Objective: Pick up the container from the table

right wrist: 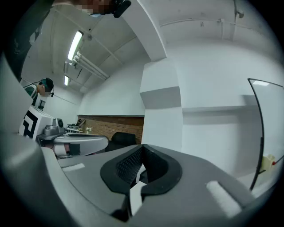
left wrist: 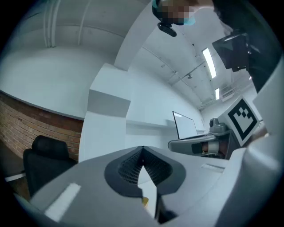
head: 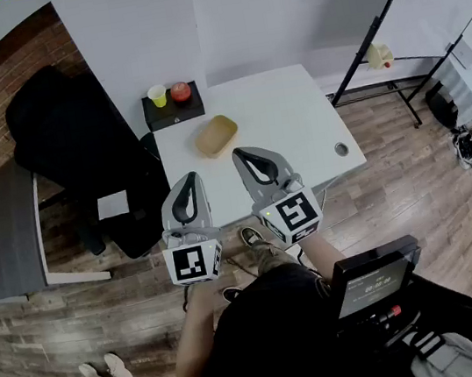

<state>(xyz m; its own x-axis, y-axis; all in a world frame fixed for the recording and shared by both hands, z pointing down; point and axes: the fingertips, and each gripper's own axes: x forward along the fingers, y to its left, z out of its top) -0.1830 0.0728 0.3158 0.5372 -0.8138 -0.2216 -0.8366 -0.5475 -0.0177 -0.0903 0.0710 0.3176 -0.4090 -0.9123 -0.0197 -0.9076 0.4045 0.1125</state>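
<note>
**Container not yet picked up; both grippers shut and empty**

A square white table (head: 296,120) fills the space ahead of both grippers; a black office chair (head: 68,139) stands off to the left of the left gripper, beside the table's left edge. The left hand-held gripper (head: 189,178) and the right hand-held gripper (head: 239,154) are held side by side at the table's near edge, above it and touching nothing; each has its jaws pressed together with nothing between them, as each gripper's own view shows. Farther ahead, at the table's far left corner, lies a flat black box (head: 173,113). The task's thing, a shallow tan container with rounded corners (head: 216,135), lies on the table just ahead of the right gripper's tips, and ahead and to the right of the left gripper's; it looks empty and is apart from both. A red apple (head: 180,92) and a small yellow cup (head: 156,95) stand on the black box.

By my reading the task is at its start; nothing is done. Left to do: open a pair of jaws, reach the container, close on its rim, lift it off the table.
</note>
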